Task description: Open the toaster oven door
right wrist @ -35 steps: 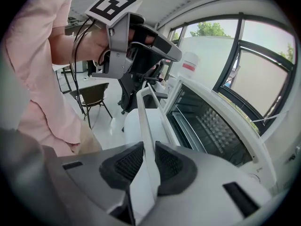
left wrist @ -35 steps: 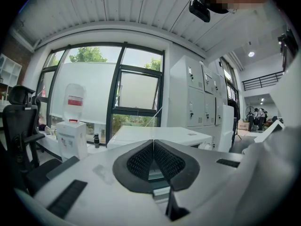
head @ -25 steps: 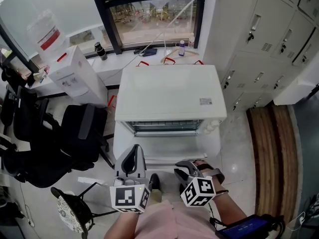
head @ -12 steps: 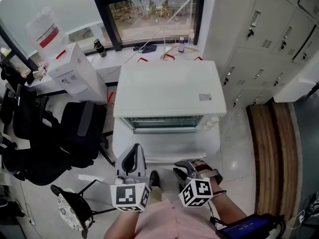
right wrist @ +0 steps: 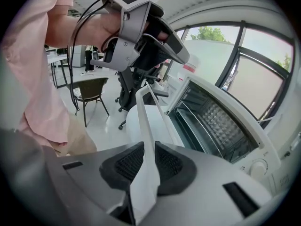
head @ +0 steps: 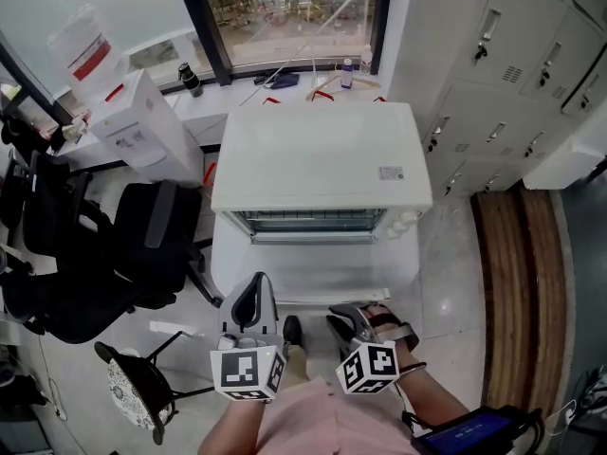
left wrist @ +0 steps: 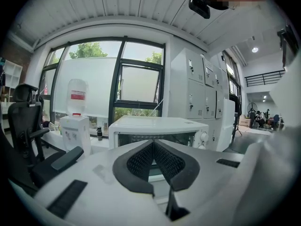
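Right gripper [right wrist: 145,155] is clamped on the handle [right wrist: 146,121] of the door [head: 313,275], which hangs open toward the person. The handle runs crosswise. Left gripper [left wrist: 153,146] sits alongside, jaws together, empty.

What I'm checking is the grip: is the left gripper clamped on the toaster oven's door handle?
No, the left gripper has its jaws pressed together on nothing, the toaster oven standing beyond them.

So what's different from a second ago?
The right gripper, clamped on the handle, has drawn back a little toward the person, and the door looks swung slightly lower. The grip on the handle stayed the same, and the left gripper stayed shut and empty beside it.
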Demonstrator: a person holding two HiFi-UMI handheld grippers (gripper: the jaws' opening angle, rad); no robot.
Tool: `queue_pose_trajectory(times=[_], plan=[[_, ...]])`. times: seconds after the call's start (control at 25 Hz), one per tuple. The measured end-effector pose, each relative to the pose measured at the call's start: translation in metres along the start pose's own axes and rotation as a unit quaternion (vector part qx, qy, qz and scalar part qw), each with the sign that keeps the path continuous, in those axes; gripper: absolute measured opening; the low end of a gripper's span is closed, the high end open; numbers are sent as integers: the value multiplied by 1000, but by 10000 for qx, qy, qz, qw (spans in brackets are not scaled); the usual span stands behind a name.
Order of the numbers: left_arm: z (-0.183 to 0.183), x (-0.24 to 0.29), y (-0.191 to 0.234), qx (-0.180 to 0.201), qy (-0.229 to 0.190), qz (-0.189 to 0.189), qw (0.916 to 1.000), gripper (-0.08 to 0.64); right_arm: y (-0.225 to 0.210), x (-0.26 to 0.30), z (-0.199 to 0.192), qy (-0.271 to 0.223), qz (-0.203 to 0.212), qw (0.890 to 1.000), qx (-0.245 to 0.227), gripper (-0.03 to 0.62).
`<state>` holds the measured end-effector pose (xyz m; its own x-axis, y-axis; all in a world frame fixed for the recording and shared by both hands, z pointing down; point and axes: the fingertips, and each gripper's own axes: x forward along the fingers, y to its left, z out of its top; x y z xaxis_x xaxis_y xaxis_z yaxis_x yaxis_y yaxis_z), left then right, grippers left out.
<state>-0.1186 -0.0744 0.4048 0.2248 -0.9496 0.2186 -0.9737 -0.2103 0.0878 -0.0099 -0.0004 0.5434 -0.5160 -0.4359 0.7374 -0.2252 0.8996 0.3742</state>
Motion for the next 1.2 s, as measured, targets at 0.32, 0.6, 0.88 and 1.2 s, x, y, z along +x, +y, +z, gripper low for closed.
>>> queue_pose_trajectory(times=[0.32,0.6,0.88,1.2], plan=[[-20,-3,2,-67,192,61,9998,12,5,2,-3,-20,-106,9999,-46,78],[-20,-5,-1,-42,123,69,9999,12,8,4,-3,-57,-197,9998,-37,78],[-28,-17,-6,17,132,425,9990,14,6,0,-3,-201,-314,9990,-249,74],[-40,-16,-3,23,182,297,9994,12,16,7,-7,-105,-307,9993,-179,77]])
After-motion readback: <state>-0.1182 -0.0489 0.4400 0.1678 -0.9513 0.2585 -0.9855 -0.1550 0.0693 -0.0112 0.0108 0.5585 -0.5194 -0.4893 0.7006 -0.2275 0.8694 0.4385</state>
